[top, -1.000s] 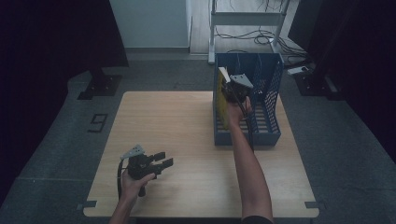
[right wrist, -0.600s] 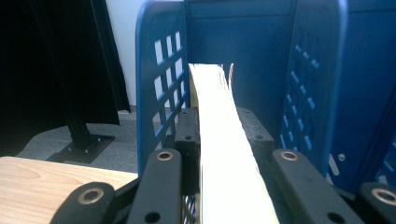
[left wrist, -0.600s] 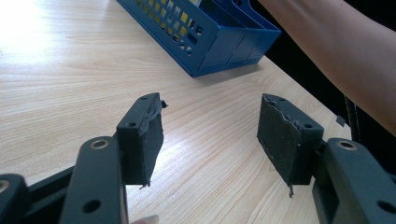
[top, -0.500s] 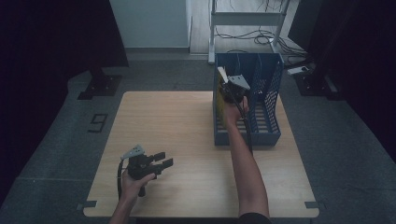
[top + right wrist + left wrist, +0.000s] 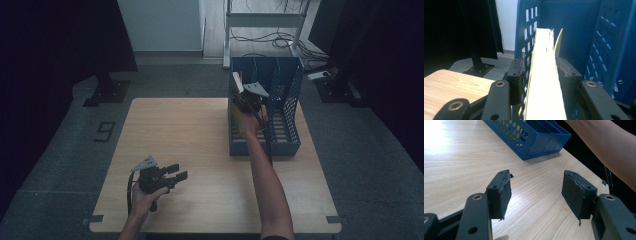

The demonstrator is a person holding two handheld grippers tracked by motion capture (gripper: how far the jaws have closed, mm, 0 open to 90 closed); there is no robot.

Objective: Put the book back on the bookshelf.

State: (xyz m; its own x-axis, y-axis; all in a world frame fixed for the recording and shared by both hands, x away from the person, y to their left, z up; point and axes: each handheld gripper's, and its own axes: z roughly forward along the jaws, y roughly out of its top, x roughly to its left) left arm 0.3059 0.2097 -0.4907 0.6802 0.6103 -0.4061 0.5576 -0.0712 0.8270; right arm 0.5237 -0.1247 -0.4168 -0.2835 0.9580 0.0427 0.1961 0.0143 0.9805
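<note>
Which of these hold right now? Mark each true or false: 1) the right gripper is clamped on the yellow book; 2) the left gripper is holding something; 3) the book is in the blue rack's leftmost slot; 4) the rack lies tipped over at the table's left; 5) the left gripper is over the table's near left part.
1) True: the right gripper has its jaws shut on the yellow book.
2) False: the left gripper is open, with bare table between its jaws.
3) True: the book stands in the leftmost slot of the blue rack.
4) False: the rack stands upright at the table's far right.
5) True: it is held over the near left part, apart from the rack.
</note>
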